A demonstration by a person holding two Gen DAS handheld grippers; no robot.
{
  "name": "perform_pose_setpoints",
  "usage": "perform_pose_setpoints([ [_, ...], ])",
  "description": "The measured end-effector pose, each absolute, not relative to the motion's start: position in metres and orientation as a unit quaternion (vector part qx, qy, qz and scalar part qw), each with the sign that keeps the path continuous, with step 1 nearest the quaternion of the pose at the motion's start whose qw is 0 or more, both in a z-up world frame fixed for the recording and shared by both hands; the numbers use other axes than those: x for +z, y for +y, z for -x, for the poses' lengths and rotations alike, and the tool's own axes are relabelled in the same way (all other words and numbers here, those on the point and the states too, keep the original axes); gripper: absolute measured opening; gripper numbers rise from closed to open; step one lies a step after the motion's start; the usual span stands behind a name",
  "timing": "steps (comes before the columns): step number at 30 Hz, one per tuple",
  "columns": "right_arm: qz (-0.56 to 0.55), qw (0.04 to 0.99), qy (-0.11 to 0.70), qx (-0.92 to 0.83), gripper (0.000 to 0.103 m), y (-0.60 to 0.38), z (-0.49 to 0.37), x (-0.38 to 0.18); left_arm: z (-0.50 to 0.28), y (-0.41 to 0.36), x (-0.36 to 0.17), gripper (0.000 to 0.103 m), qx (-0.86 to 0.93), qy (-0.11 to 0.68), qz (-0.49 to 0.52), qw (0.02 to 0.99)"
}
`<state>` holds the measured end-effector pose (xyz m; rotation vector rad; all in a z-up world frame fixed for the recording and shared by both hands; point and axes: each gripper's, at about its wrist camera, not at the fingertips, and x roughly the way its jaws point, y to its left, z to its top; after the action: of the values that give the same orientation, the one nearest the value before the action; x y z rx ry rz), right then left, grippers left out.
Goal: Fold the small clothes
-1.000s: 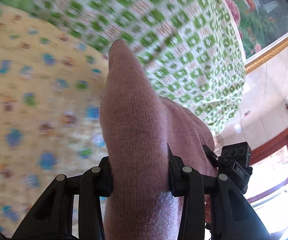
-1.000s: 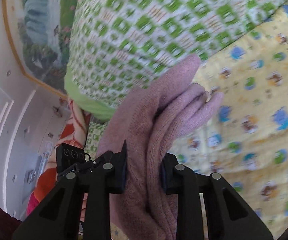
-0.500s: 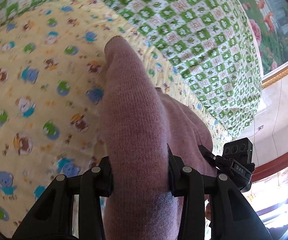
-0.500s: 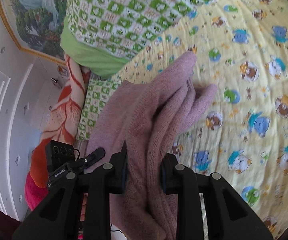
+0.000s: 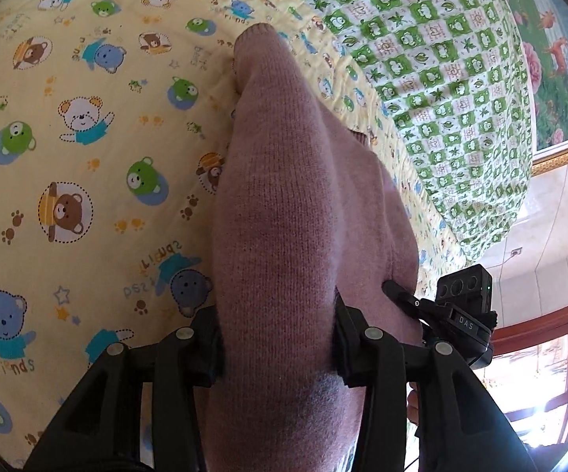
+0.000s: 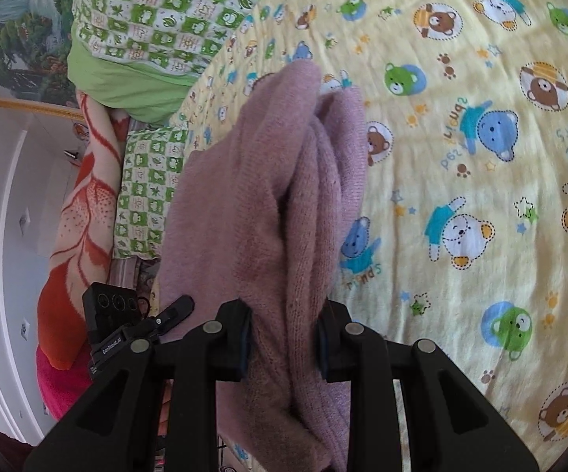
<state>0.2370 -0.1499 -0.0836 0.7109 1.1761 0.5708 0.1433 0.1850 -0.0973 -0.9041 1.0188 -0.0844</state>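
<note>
A pink knitted garment (image 5: 284,196) hangs bunched between both grippers over a yellow bear-print sheet (image 5: 87,137). My left gripper (image 5: 278,338) has a thick fold of it between its pads. Its jaws are opening, and the cloth still fills the gap and touches both pads. In the right wrist view the same garment (image 6: 268,204) lies in several folds, and my right gripper (image 6: 282,338) is shut on them. The garment's far end rests on the sheet (image 6: 480,157). Each view shows the other gripper's black body beside the cloth.
A green-and-white checked quilt (image 5: 441,78) is heaped at the far end of the bed, also seen as the quilt (image 6: 158,11) at upper left. An orange patterned blanket (image 6: 83,216) lies beside it. A framed painting (image 5: 559,59) and a red-framed window (image 5: 539,373) lie beyond.
Both grippers have come down toward the sheet with the garment, away from the checked quilt. The garment's far end now lies on the sheet. The left jaws stand slightly wider.
</note>
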Motion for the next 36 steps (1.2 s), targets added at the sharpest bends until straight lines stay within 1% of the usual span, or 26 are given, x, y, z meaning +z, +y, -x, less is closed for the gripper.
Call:
perform_pose_setpoints([
  [1,-0.323,0.735,0.537,0.260,0.028,-0.151,-0.238,-0.086,-0.144,0.186,-0.099,0.048,-0.038,0.473,0.422,0.773],
  [3,-0.326,0.731,0.543,0.255,0.034,-0.153,-0.239,-0.092,-0.141,0.189,-0.102,0.051,-0.038,0.474,0.433,0.766],
  [4,-0.327,0.730,0.546,0.252,0.039,-0.154,-0.239,-0.094,-0.140,0.189,-0.102,0.052,-0.037,0.473,0.433,0.766],
  [7,-0.318,0.736,0.546,0.244,0.048,-0.155,-0.237,-0.091,-0.134,0.185,-0.094,0.057,-0.017,0.478,0.412,0.776],
  [13,-0.302,0.751,0.540,0.231,0.048,-0.157,-0.225,-0.071,-0.121,0.173,-0.072,0.057,0.008,0.480,0.368,0.796],
  [20,-0.246,0.787,0.524,0.212,0.048,-0.161,-0.190,-0.047,-0.096,0.163,-0.060,0.058,0.015,0.485,0.342,0.805],
  [24,-0.212,0.799,0.521,0.211,0.048,-0.160,-0.168,-0.044,-0.079,0.154,-0.062,0.058,0.016,0.497,0.319,0.807],
  [28,-0.184,0.797,0.533,0.215,0.048,-0.153,-0.154,-0.054,-0.069,0.147,-0.068,0.058,0.018,0.512,0.301,0.805],
  [29,-0.181,0.797,0.535,0.214,0.047,-0.152,-0.153,-0.056,-0.069,0.145,-0.071,0.058,0.019,0.516,0.296,0.804],
  [31,-0.172,0.799,0.536,0.211,0.029,-0.151,-0.153,-0.060,-0.068,0.142,-0.074,0.057,0.019,0.522,0.291,0.802],
  [32,-0.171,0.798,0.538,0.211,0.016,-0.152,-0.154,-0.060,-0.068,0.141,-0.075,0.055,0.019,0.524,0.290,0.801],
  [33,-0.172,0.799,0.537,0.211,0.013,-0.152,-0.154,-0.059,-0.068,0.139,-0.074,0.051,0.017,0.526,0.292,0.799],
  [34,-0.166,0.804,0.531,0.211,0.012,-0.151,-0.154,-0.055,-0.070,0.138,-0.074,0.048,0.015,0.527,0.292,0.798],
  [36,-0.153,0.815,0.518,0.210,0.011,-0.150,-0.152,-0.045,-0.071,0.133,-0.071,0.048,0.018,0.531,0.281,0.799],
])
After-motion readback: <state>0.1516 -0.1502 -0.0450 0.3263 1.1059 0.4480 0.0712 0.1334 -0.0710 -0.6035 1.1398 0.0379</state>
